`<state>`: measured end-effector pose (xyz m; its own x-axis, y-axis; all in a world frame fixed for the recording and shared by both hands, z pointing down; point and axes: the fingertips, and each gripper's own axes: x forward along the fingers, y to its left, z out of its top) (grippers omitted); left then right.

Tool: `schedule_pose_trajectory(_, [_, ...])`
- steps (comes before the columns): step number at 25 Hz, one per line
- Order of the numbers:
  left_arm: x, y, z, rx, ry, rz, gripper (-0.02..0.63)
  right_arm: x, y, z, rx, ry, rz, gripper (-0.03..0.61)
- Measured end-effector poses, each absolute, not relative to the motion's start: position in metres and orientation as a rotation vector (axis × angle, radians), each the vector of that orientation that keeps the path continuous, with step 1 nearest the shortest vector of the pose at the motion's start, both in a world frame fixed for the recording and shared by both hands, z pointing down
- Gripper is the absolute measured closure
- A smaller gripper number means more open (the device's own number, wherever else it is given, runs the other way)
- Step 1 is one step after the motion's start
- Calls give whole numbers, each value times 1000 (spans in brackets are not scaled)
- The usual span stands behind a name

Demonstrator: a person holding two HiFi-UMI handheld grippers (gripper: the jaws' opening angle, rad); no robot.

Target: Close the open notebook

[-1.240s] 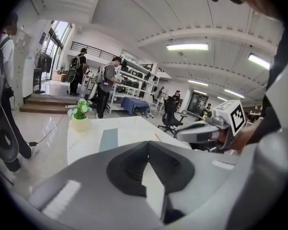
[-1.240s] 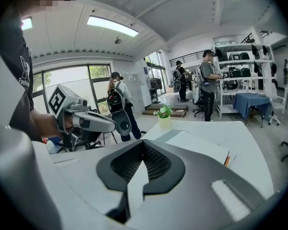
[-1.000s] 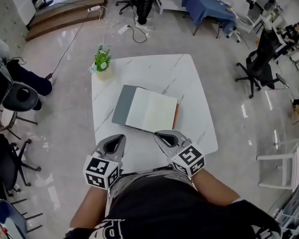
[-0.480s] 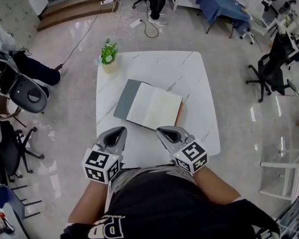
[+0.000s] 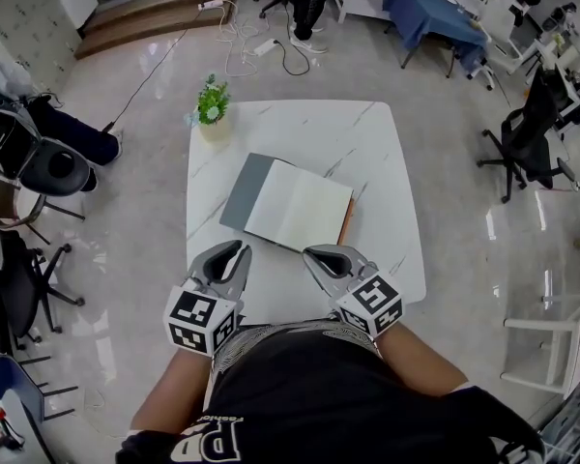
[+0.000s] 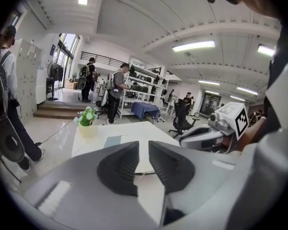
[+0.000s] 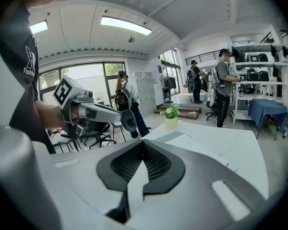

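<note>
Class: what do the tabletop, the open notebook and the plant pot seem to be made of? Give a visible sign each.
Table: white, grey-veined, smooth, so marble or a marble-look top. Notebook: matte cream paper pages; grey cover, card or cloth, unclear which. Pot: pale and smooth, perhaps ceramic; too small to tell.

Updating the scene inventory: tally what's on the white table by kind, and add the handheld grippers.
Open notebook: 1
Potted plant: 1
Grippers: 2, the left gripper and the right gripper
Total: 4
</note>
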<state>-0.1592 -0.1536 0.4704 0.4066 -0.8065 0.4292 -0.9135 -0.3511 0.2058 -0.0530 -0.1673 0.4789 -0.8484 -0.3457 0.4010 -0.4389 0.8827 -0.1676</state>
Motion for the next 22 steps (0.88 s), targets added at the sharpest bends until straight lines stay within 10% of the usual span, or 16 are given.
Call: schedule_pose_trajectory(22, [-207, -157, 528, 2111, -1436, 349, 538, -59, -161, 492, 605, -2661, 390, 578])
